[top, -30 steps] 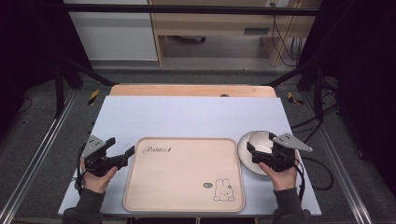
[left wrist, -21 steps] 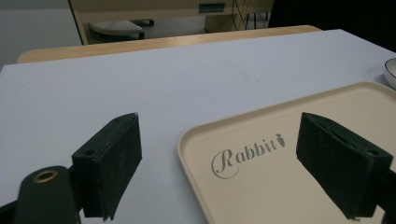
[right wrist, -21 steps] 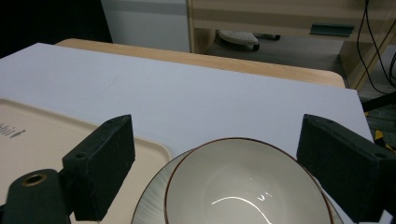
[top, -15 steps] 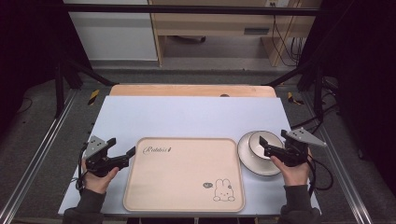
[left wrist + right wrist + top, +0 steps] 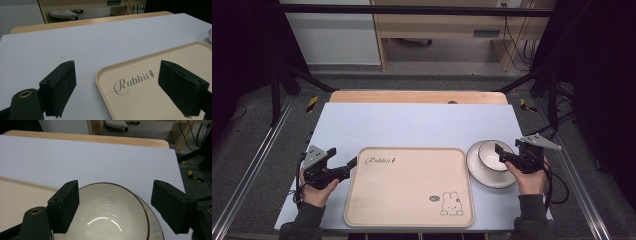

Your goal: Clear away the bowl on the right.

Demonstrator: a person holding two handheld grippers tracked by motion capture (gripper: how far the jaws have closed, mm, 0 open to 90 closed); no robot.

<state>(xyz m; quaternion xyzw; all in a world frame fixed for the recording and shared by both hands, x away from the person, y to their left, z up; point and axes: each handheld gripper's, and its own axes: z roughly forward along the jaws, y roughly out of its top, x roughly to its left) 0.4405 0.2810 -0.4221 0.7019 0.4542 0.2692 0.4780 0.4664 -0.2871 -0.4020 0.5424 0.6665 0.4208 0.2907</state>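
Over bowl (image 5: 110, 212), right gripper (image 5: 117, 205) fingers closing, apart

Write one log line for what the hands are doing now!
left gripper: open, at tray edge | right gripper: open, closing around bowl | bowl: on plate

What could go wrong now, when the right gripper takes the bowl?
1. The right gripper, whose jaws have just been closing, is above the bowl and not yet pressing it. A bite on the thin glossy rim may slip.
2. The bowl sits on a plate; lifting may drag or rattle it.
3. The tray lies close beside the plate, so a swing could knock its edge.
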